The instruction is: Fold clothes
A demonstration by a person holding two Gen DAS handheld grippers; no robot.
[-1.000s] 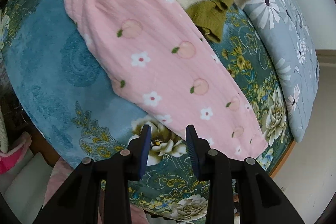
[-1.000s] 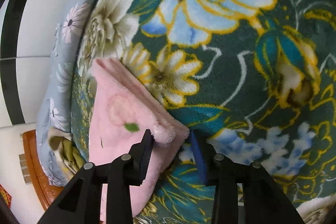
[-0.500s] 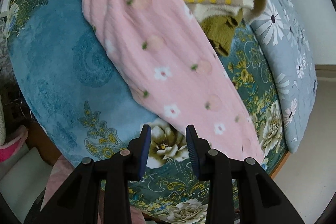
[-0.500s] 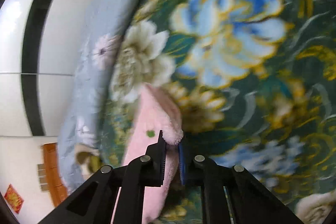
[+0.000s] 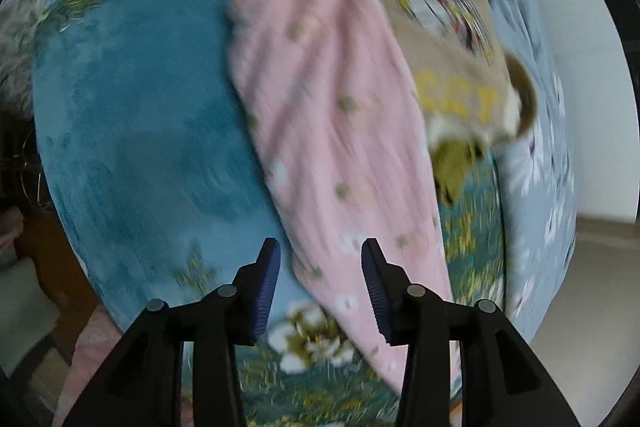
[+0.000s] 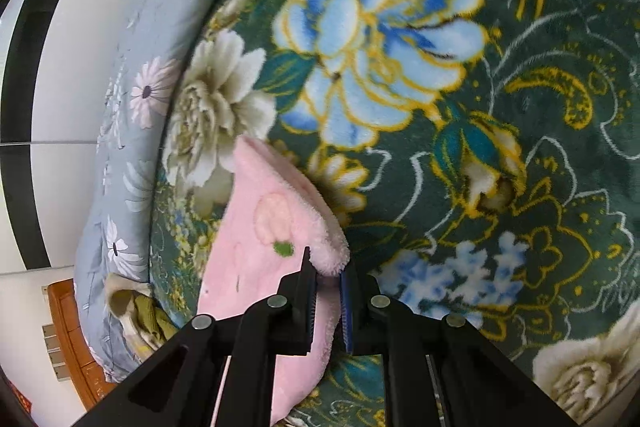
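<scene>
A pink fleece garment [image 5: 340,131] with peach and flower prints lies stretched across the flowered bed blanket [image 5: 132,115]. My left gripper [image 5: 320,259] is open and empty, hovering above the garment's near edge; this view is motion-blurred. My right gripper [image 6: 328,273] is shut on a corner of the pink garment [image 6: 260,247], which folds into a raised flap in the right wrist view.
A tan sweater with yellow letters [image 5: 452,67] and an olive garment [image 5: 452,159] lie beside the pink one. A grey-blue flowered quilt [image 6: 132,131] runs along the bed's edge. A wooden bed frame [image 6: 68,339] and a white wardrobe [image 6: 52,67] stand beyond.
My right gripper closed on the pink garment's corner and now holds it. My left gripper moved over the bed, so the garment shifted toward the middle of its view; its jaws stayed open.
</scene>
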